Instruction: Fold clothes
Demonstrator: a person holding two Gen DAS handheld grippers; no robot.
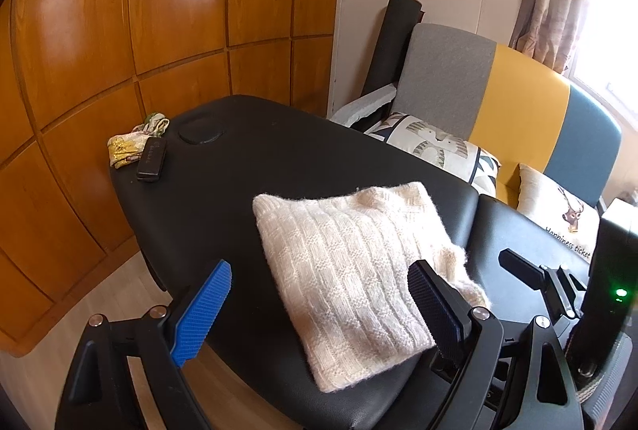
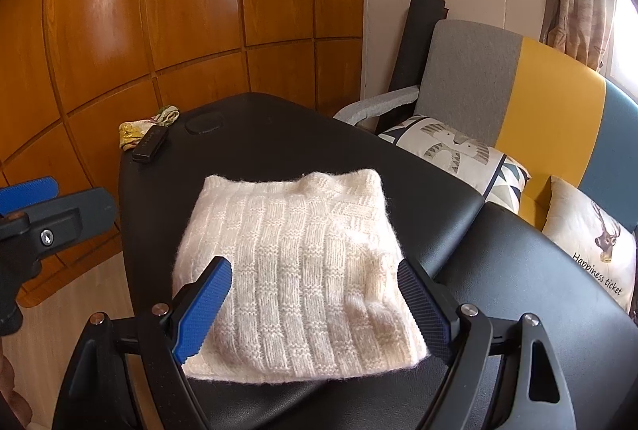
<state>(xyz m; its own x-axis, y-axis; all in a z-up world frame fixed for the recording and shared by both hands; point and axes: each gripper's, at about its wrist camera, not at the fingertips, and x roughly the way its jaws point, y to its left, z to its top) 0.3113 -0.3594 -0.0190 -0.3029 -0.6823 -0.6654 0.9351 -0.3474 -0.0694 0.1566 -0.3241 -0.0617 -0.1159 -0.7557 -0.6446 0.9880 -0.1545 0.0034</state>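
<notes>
Blue-padded jaws of the left gripper (image 1: 319, 306) stand wide and grip nothing in the left wrist view, poised above the near edge of a black padded table (image 1: 279, 158). A cream knitted sweater (image 1: 351, 278), folded into a neat rectangle, lies flat on the table between and beyond the pads. At the far corner rest a dark remote (image 1: 150, 158) and a crumpled patterned cloth (image 1: 131, 141). A grey, yellow and blue sofa (image 1: 518, 103) with printed cushions sits to the right.

From the right wrist view, the right gripper (image 2: 315, 306) likewise hangs with jaws wide, holding nothing, over the sweater (image 2: 295, 254), which lies on the table (image 2: 518, 270). The left gripper (image 2: 28, 190) shows at the left edge, beside wooden panelling (image 2: 159, 11).
</notes>
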